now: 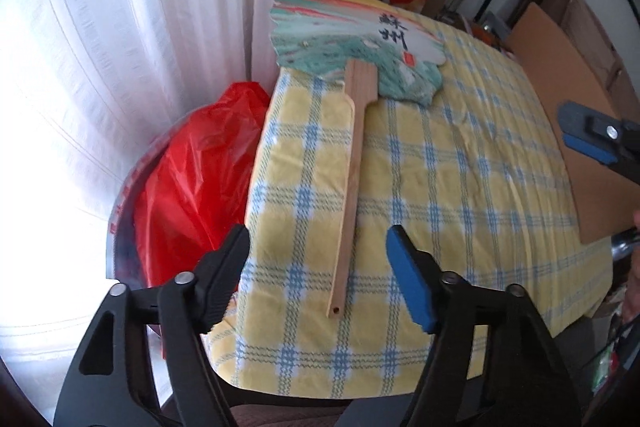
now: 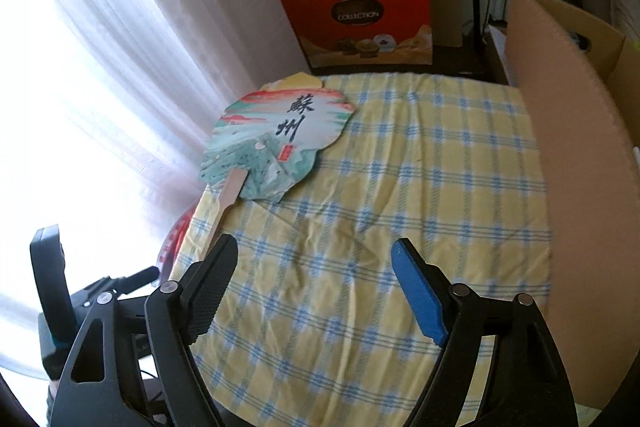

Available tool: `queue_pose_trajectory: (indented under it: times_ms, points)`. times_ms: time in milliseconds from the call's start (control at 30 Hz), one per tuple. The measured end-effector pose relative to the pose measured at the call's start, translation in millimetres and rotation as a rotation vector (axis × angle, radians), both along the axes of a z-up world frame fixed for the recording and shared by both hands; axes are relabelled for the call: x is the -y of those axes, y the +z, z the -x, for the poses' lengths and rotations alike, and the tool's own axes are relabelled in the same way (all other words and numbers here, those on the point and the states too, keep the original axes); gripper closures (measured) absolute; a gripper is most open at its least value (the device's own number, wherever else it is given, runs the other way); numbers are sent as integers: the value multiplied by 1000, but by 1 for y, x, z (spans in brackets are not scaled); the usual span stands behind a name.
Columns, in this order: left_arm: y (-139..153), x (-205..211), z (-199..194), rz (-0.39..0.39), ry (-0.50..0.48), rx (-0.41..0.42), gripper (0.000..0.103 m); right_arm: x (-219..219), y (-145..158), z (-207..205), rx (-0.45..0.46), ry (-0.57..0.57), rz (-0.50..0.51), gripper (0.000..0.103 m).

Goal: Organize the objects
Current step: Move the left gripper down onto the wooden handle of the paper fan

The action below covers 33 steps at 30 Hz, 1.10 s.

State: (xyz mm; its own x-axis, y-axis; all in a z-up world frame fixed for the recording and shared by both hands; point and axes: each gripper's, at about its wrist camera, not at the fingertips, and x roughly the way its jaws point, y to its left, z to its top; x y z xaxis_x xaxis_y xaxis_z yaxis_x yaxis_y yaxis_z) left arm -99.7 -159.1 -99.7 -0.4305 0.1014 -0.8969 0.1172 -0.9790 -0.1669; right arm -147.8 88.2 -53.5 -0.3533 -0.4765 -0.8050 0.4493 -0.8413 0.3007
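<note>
left gripper [image 1: 316,259]: fingers apart, paddle fan [image 1: 352,155] handle between them, untouched | right gripper [image 2: 316,267]: fingers apart, empty, over checked surface [image 2: 400,227]

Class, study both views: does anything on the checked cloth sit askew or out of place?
Yes. The fan lies at the cloth's far left corner, its paper head overhanging the edge. Nothing looks spilled or damaged.

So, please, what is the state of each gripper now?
Left gripper: open, holding nothing; the fan handle lies between its fingers, not gripped.
Right gripper: open, empty, above the checked cloth.
</note>
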Motion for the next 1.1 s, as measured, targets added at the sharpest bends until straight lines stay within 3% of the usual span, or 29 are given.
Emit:
queue_pose_trajectory:
  times_ms: [267,433,467,567,900,1100]
  points:
    - [-6,-10,-1,38,-33,8,53,11,-22,-6,73,15,80,36]
    - [-6,-8,0,58,-32,-9,92,16,-26,-7,105,37,83,45]
    - [-7,-9,-1,59,-34,-12,95,17,-25,-7,106,41,82,46]
    - [-7,-11,-2,46,-45,-17,96,23,-26,-7,111,58,78,46]
    - [6,-11,-12,-145,-77,-26,96,48,-45,-7,196,111,119,46]
    - [15,-18,-21,-194,-107,-43,95,57,-59,-2,263,117,181,57]
